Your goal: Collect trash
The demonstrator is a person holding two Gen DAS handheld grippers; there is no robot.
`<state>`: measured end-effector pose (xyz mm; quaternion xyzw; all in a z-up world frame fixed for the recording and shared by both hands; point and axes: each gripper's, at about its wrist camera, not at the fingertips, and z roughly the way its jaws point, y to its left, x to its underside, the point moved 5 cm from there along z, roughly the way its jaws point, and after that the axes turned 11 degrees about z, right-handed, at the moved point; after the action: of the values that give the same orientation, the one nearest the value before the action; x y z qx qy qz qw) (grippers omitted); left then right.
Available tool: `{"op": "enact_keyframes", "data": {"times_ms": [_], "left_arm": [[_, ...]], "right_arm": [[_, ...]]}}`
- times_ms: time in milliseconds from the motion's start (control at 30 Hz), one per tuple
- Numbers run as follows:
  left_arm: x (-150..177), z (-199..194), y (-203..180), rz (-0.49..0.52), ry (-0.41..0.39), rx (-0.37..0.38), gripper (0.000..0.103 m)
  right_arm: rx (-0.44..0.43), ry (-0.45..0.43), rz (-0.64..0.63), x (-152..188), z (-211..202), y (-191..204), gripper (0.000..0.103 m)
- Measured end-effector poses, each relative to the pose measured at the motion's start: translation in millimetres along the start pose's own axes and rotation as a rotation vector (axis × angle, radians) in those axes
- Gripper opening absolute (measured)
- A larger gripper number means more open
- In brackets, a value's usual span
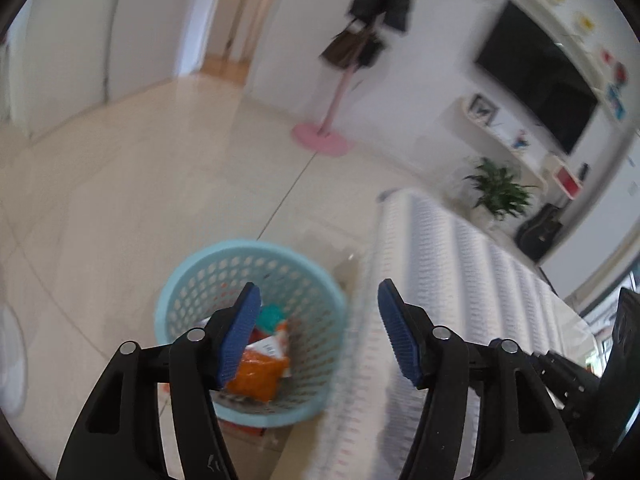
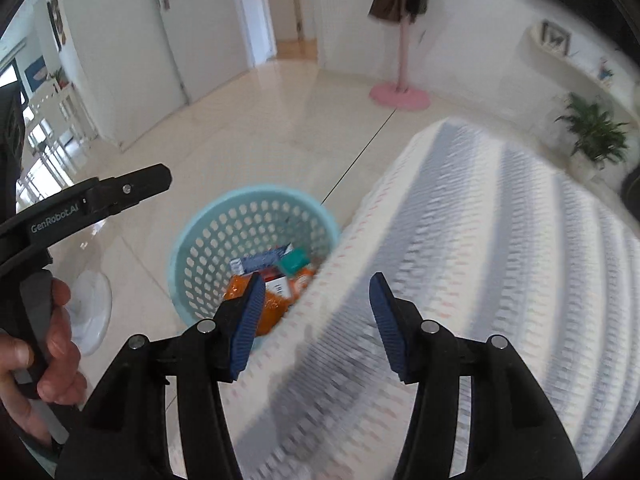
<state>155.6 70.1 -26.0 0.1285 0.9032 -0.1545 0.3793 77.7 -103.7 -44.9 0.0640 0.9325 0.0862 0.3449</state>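
Left wrist view: the left gripper (image 1: 316,312) gapes wide and empty above one blue basket (image 1: 250,332) at lower centre, trash (image 1: 260,372) inside; the striped counter (image 1: 460,280) edge crowds its right

Right wrist view: the right gripper (image 2: 316,312) also wide, one basket (image 2: 252,252) partly hidden behind the counter (image 2: 480,260); one pink stand (image 2: 400,92) upper right

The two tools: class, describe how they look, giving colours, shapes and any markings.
Each tool, left and right, has black curved arms with silver rivets and blue ribbed pads. The right wrist view shows white "GenRobot.AI" lettering on the left one's side.
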Motion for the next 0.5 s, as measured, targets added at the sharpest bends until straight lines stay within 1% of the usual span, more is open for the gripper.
{"op": "enact_keyframes", "data": {"times_ms": [33, 67, 133, 233, 367, 500], "left_arm": [[-0.2, -13.8, -16.0, 0.026, -0.024, -0.007, 0.067], [0.9, -26.0, -29.7, 0.047, -0.046, -0.022, 0.068], [5.6, -45.3, -51.8, 0.073, -0.086, -0.043, 0.077], [21.2, -73.7, -89.9, 0.124, -0.168, -0.083, 0.083], [40.6, -85.7, -129.9, 0.203, -0.243, -0.139, 0.086], [64.5, -86.6, -162.8, 0.278, -0.303, -0.175, 0.087]], "right_arm": [[0.009, -0.048, 0.003, 3.0, -23.8, -10.3, 0.063], [0.029, -0.091, 0.014, 4.9, -40.9, -22.2, 0.066], [0.069, -0.159, 0.042, 12.1, -69.7, -41.0, 0.067], [0.148, -0.27, 0.109, 31.2, -116.9, -80.2, 0.067], [0.218, -0.365, 0.181, 52.8, -150.2, -115.0, 0.067], [0.266, -0.433, 0.246, 74.3, -165.8, -139.0, 0.067]]}}
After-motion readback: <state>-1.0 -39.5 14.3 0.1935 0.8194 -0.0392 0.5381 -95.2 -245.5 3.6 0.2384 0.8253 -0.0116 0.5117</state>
